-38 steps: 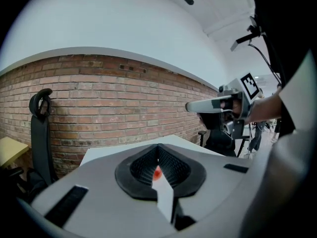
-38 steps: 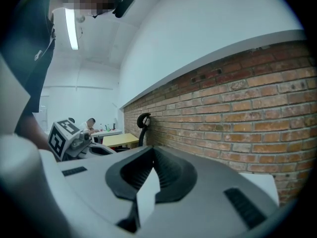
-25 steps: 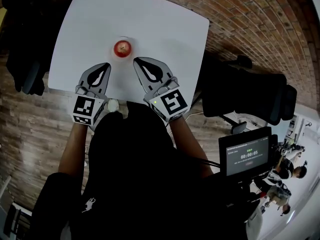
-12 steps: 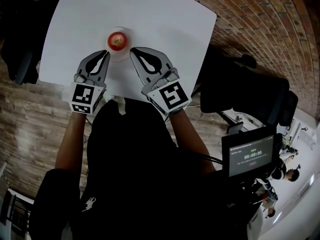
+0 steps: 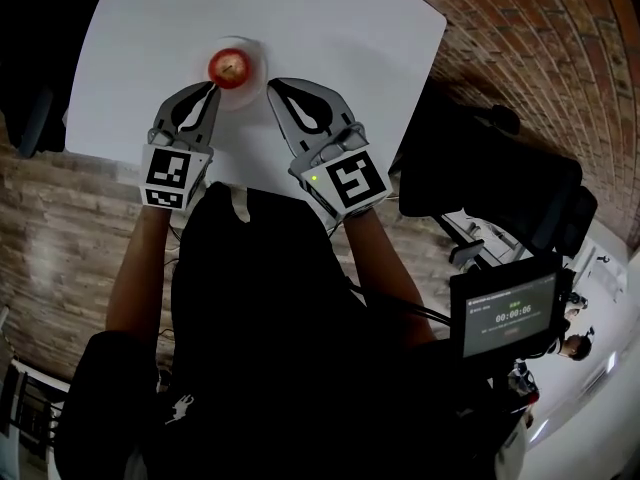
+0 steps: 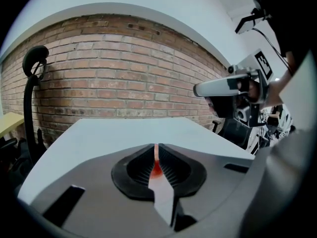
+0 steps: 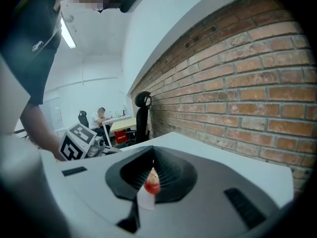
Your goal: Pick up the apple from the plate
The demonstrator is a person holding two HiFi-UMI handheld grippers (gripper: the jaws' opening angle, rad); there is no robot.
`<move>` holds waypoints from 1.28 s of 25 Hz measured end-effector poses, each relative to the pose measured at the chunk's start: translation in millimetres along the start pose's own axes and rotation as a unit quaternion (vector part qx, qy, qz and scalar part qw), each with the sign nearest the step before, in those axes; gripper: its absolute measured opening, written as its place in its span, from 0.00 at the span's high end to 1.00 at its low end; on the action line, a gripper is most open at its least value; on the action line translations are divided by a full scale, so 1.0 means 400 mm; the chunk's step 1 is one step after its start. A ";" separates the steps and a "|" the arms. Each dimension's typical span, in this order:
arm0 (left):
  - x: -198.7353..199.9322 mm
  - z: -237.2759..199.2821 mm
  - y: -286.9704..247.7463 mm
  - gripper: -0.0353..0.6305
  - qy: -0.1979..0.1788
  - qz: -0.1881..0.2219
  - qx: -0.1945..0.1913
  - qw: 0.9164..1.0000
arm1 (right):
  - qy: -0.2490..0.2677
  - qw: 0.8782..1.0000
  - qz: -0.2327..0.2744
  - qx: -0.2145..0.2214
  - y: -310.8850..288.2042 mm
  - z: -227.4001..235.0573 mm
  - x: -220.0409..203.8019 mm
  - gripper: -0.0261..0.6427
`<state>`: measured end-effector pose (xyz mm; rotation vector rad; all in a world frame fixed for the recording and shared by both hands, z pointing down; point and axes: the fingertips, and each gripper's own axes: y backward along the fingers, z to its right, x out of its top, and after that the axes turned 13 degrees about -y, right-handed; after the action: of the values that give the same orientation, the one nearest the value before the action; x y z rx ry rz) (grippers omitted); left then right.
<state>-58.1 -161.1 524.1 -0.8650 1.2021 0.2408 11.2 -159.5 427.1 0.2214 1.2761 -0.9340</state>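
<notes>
head view: the left hand-held gripper (image 5: 211, 88) has its jaws pressed together and carries nothing. its tip sits at the near-left edge of the plate (image 5: 256, 60), just beside the apple (image 5: 230, 68); whether it touches either i cannot tell. the right hand-held gripper (image 5: 273, 88) is likewise closed and empty, with its tip just right of the plate. the apple is red, round and glossy, lying on the small round white plate on a smooth white table (image 5: 330, 38) with rounded corners. each gripper is grey with a dark teardrop pad and carries a black-and-white marker cube (image 5: 168, 176) at its near end. a brick wall (image 5: 520, 48) shows past the table, a black office chair (image 5: 500, 183) stands to the right, and a small lit screen (image 5: 508, 313) is at near right.

left gripper view: the ribbed black pads meet along a thin line, and a sliver of the apple's red shows through the slit beyond them. past it lie the white table and the red brick wall. the right gripper juts in from the right.

right gripper view: the pads meet at the tips. the apple shows in the narrow gap below, beyond the jaws and ungripped. brick runs along the right, and a person (image 7: 101, 115) sits at a desk far left under a strip light (image 7: 67, 33).
</notes>
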 end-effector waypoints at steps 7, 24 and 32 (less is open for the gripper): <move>-0.042 -0.007 -0.003 0.93 -0.005 -0.024 0.007 1.000 | -0.004 1.000 -0.013 0.008 -0.007 -0.005 -0.015 0.96; -0.073 -0.008 -0.004 0.69 -0.018 -0.046 0.021 0.999 | 0.003 1.000 -0.016 0.014 -0.004 -0.011 -0.017 0.96; -0.085 -0.005 -0.005 0.58 -0.021 -0.053 0.023 0.998 | 0.006 1.000 -0.016 0.019 -0.009 -0.016 -0.014 0.96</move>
<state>-71.1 -154.6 554.8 -0.8769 1.1142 0.1445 4.2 -155.0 431.0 0.2370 1.2769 -0.9848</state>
